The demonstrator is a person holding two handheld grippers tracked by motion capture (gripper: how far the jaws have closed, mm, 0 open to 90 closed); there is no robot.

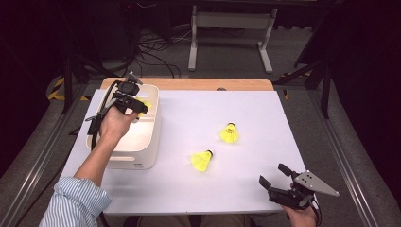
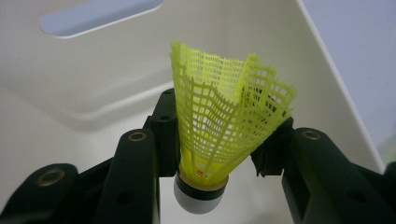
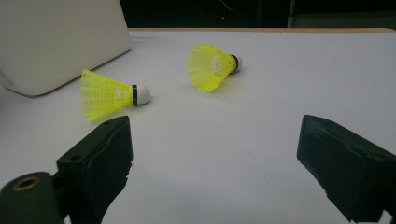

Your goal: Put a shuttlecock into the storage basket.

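Left gripper (image 2: pixel 219 154): pinching a yellow mesh-skirted plastic shuttlecock (image 2: pixel 224 126) over the cream plastic bin (image 1: pixel 147 142), far left.
Right gripper (image 1: pixel 275 178): jaws spread, empty, near right.
Table (image 1: pixel 265 118): two more yellow shuttlecocks (image 1: pixel 202 160) lying mid-table.

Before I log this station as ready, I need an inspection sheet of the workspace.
Surface: white table top, wooden strip along its far edge.
Job's things: white bin; two yellow shuttlecocks lying on the table; a third shuttlecock.
Clutter: nothing seen.
Grippers: left gripper over the bin, shut on the third shuttlecock; right gripper open at the near right corner.
Cables: tangle on the floor beyond the table.
Surroundings: dark; white stand legs.
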